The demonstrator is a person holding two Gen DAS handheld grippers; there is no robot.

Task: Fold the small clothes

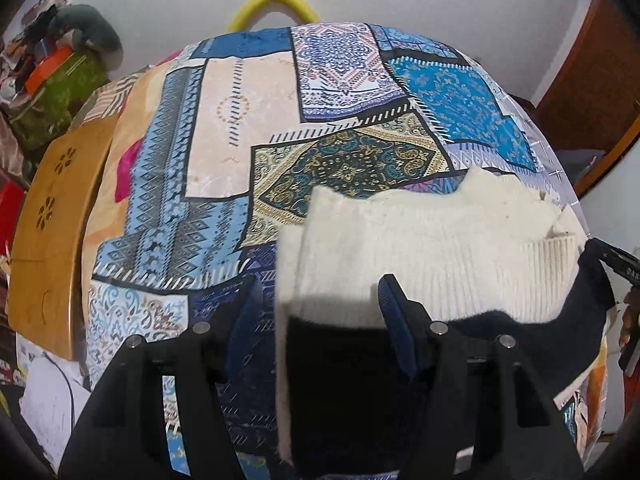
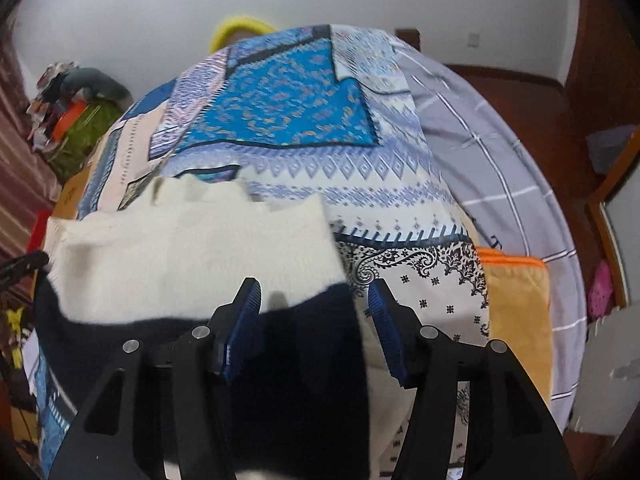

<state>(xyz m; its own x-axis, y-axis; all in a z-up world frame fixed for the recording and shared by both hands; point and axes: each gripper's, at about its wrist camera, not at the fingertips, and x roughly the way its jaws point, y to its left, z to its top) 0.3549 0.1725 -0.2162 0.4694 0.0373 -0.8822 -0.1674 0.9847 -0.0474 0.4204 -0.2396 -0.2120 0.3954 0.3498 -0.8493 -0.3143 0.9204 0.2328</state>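
A patchwork bedspread (image 1: pixel 280 128) in blues, cream and gold covers the bed, with a grey checked sheet (image 2: pixel 492 152) showing along its right edge and an orange cushion (image 2: pixel 516 304) lying near that edge. Off the left edge stands a wooden board (image 1: pixel 52 232) with flower cut-outs, and beyond it a clutter heap (image 1: pixel 56 68) against the white wall. A yellow loop (image 1: pixel 274 4) pokes up behind the far edge.
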